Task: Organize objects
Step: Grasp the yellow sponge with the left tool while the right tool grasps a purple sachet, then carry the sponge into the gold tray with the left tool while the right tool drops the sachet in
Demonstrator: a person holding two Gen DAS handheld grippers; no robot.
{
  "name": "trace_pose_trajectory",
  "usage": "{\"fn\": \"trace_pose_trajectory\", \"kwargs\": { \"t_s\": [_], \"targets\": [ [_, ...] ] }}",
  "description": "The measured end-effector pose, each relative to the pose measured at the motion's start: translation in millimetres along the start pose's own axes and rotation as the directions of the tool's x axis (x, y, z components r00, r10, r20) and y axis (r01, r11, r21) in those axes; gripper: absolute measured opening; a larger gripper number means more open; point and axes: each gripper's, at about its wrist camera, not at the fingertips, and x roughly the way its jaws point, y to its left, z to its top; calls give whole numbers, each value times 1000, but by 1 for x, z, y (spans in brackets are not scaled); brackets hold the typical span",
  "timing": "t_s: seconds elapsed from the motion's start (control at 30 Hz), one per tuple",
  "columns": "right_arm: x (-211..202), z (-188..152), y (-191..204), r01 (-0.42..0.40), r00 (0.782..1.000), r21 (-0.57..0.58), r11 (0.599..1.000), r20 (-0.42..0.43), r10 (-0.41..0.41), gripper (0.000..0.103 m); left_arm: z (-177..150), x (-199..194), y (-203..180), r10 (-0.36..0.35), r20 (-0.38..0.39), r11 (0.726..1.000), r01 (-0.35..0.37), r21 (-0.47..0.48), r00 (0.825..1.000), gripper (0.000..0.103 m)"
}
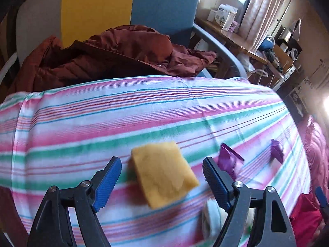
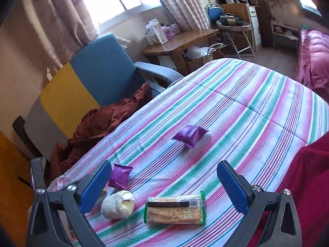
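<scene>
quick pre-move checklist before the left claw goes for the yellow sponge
1. Left claw open wide: ok.
2. Yellow sponge between the left claw's fingers, not pressed by either: ok.
3. Sponge lying flat on the striped cloth: cannot tell, the picture is blurred.
4. Near purple packet clear of the sponge: ok, but it lies close behind the right-hand finger.
5. White rolled sock out of the closing path: cannot tell, it is partly hidden under that finger in the left wrist view.
6. Right claw open and empty: ok.
</scene>
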Motion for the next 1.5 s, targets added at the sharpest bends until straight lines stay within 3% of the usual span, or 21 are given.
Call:
{"fn": "trace_pose_trajectory", "kwargs": {
  "t_s": [0.07,0.1,0.13,0.3,0.57,0.83,1.03,1.07,1.1,1.17,1.2,1.23,1.5],
  "targets": [
    [3,-3,5,-3,1000,-24,1000,-7,3,103,0,12,-1,19,-28,1000,-18,21,999,79],
    [3,-4,7,-7,1000,-34,999,-11,6,103,-2,17,-1,26,-39,999,-25,26,999,70],
    [4,-5,9,-8,1000,-46,999,-16,7,103,-5,22,1,-1,-58,1000,2,21,998,69],
    [13,-14,24,-5,999,-134,991,-45,-1,103,-19,9,4,-24,-26,999,25,42,999,58],
    [40,-39,50,-46,985,-241,969,-174,3,101,-53,-21,20,-13,-27,1000,14,21,1000,56],
    [87,-36,77,-117,951,-164,979,-302,63,101,-88,-72,23,-20,29,998,19,56,999,56],
    [144,-31,94,-79,933,-125,989,-359,29,99,-107,-105,33,-36,65,998,32,51,997,56],
    [154,-31,98,-58,934,-134,989,-356,7,92,-108,-110,35,-39,66,998,37,42,997,56],
    [161,-31,101,-47,932,-147,988,-363,-10,75,-110,-114,38,-41,68,999,39,32,997,56],
    [176,-36,106,-6,917,-187,982,-392,-69,58,-113,-119,43,-42,72,999,41,17,997,56],
    [174,-35,109,10,927,-213,977,-364,-88,41,-114,-122,47,-41,76,999,41,10,996,56],
    [173,-34,111,-7,928,-212,977,-366,-73,35,-116,-126,50,-41,81,999,41,1,996,56],
    [129,-36,128,-123,940,-293,948,-340,17,34,-131,-148,55,-40,130,999,40,0,991,56]
  ]
}}
